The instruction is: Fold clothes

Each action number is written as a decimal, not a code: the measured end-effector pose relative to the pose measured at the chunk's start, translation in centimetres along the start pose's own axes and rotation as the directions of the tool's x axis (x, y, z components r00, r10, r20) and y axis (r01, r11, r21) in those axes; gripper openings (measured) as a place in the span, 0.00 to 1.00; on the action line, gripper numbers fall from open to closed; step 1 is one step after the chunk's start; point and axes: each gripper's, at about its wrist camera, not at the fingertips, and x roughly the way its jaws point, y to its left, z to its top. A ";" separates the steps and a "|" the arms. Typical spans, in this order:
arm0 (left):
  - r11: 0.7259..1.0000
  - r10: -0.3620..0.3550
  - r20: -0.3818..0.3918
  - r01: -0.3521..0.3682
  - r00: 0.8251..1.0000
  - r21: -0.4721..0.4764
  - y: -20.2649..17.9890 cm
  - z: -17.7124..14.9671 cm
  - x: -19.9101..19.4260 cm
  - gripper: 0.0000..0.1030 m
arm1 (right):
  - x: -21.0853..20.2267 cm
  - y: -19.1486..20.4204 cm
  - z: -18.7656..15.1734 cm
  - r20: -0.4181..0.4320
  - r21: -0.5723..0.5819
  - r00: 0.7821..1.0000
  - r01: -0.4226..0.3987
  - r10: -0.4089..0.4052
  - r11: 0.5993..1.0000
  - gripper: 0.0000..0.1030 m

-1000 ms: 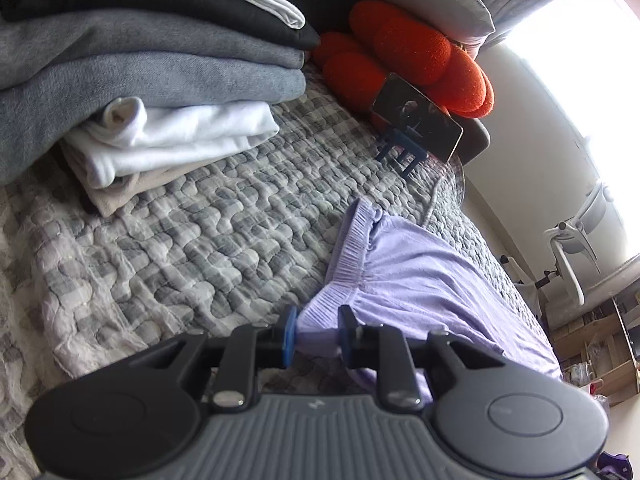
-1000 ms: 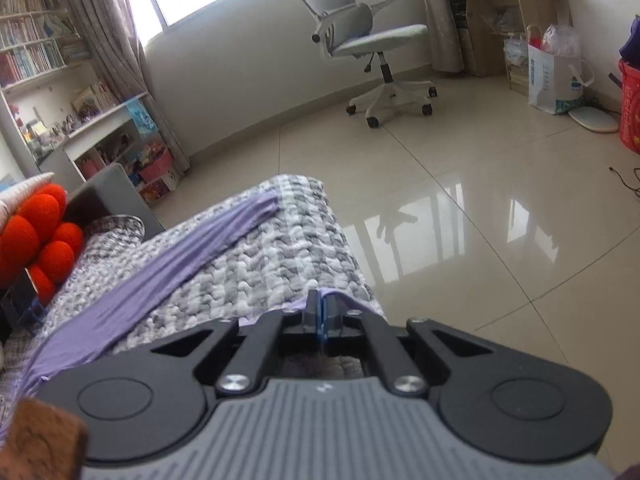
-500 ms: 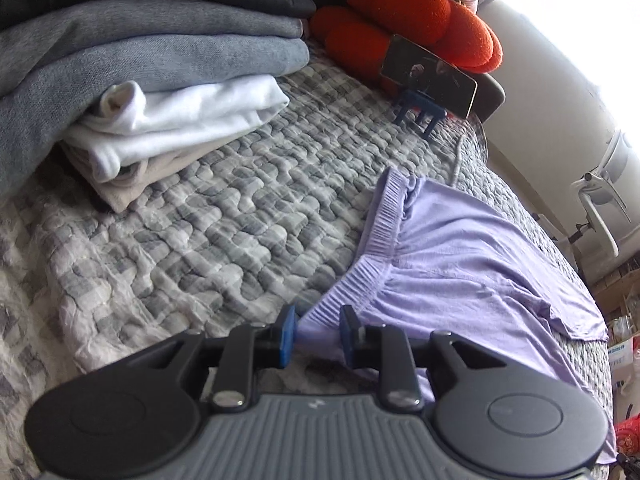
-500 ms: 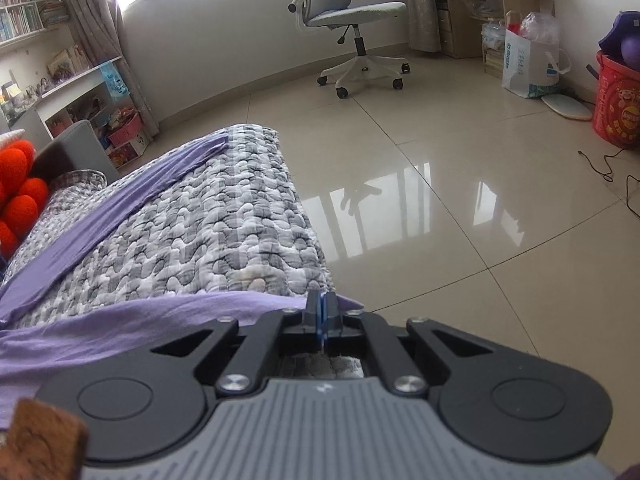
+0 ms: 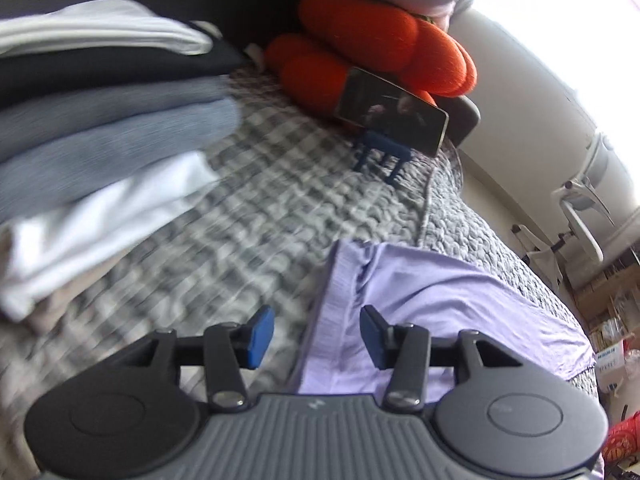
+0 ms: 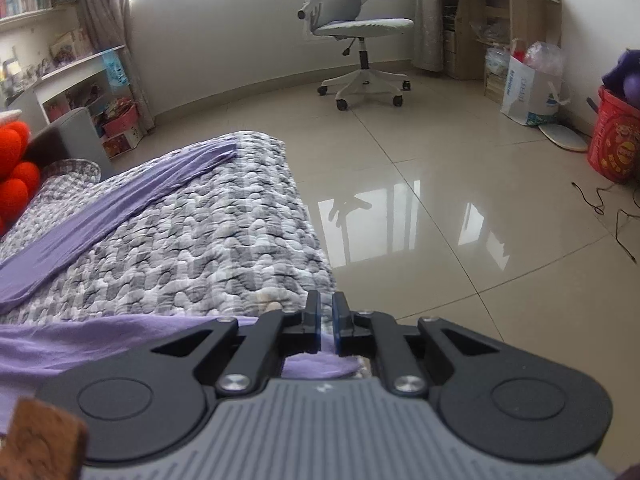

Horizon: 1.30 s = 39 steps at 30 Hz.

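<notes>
A pair of lavender trousers [image 5: 432,304] lies flat on the grey-and-white quilted cover [image 5: 256,216]. My left gripper [image 5: 316,334] is open above the elastic waistband, which lies between and below the fingers, not gripped. In the right wrist view the two trouser legs [image 6: 112,208] stretch across the cover [image 6: 208,248]. My right gripper [image 6: 326,326] stands over the near leg's hem at the cover's edge, jaws a narrow gap apart, with nothing between the pads.
A stack of folded grey, black and white clothes [image 5: 100,128] sits at left. Orange cushions [image 5: 384,44] and a phone on a blue stand [image 5: 392,112] lie beyond. An office chair [image 6: 352,36], paper bag [image 6: 532,92] and red basket [image 6: 616,140] stand on the tiled floor.
My left gripper has opened and let go of the waistband, which now lies flat. My right gripper has parted slightly and released the leg hem. The left view is blurred from motion.
</notes>
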 end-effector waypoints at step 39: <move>0.995 0.085 0.088 -0.089 0.992 0.036 0.6 3.9 6.5 0.36 | 7.8 36.7 -0.8 -0.385 -0.411 0.725 -0.689 0.571 0.597 0.37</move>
